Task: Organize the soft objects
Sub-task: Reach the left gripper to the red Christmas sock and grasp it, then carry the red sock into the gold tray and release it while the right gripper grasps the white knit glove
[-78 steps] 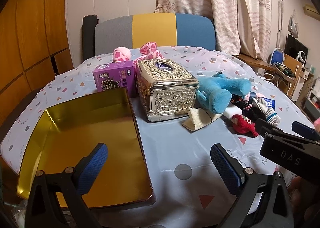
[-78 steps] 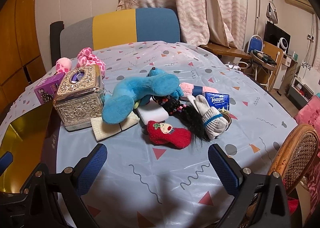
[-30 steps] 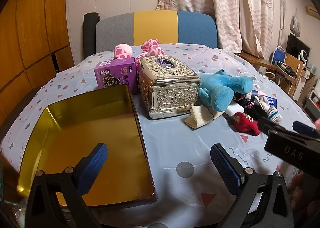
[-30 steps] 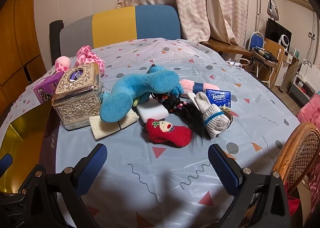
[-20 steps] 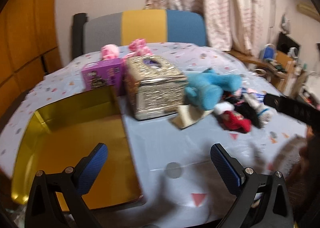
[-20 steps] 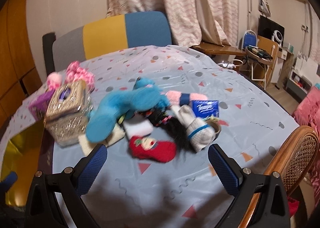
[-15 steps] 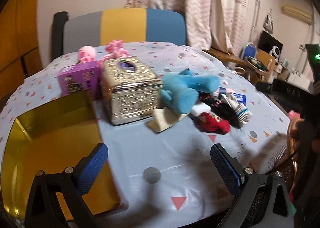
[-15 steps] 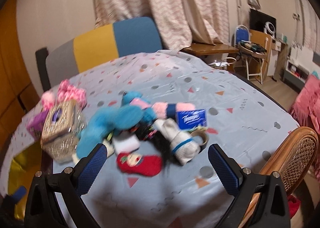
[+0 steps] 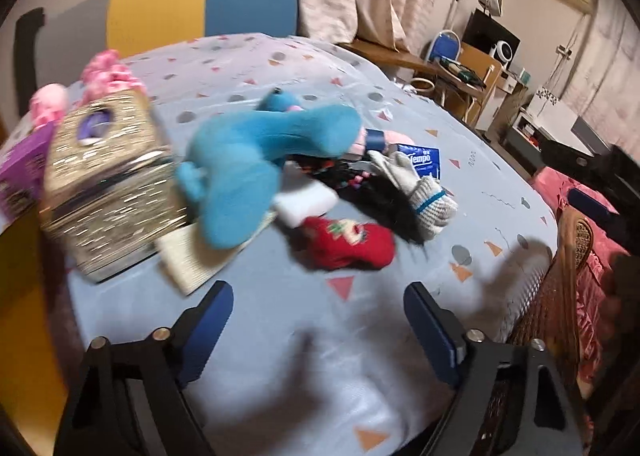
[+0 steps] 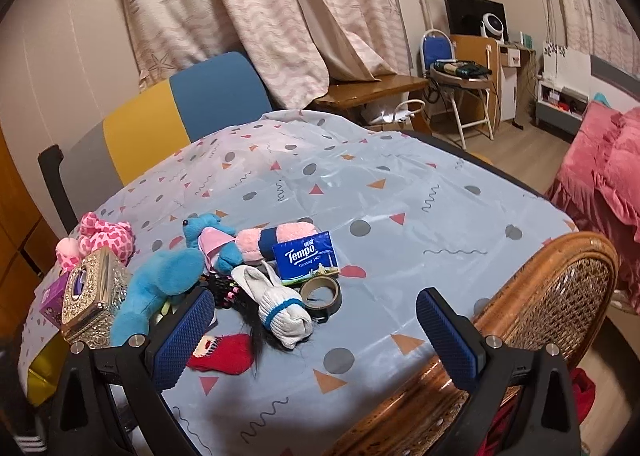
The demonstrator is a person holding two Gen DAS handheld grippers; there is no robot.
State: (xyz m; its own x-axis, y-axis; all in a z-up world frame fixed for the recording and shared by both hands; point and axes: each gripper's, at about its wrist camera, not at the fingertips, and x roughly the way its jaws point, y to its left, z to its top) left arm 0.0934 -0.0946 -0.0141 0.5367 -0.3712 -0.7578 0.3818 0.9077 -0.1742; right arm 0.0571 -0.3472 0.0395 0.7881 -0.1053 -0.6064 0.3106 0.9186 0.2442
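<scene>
On the patterned tablecloth (image 10: 400, 192) the red sock (image 9: 348, 242) lies before the left gripper (image 9: 318, 330), whose empty jaws have just been narrowing. It looks light and floppy; I'd pinch its bunched middle. The right gripper (image 10: 314, 328) gapes wide, empty.

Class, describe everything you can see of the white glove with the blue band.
The white glove looks knitted, with a blue band near its cuff. It lies flat on the patterned tablecloth, fingers toward the Tempo tissue pack. It rests partly on black hair, beside a tape roll. No gripper touches it.
</scene>
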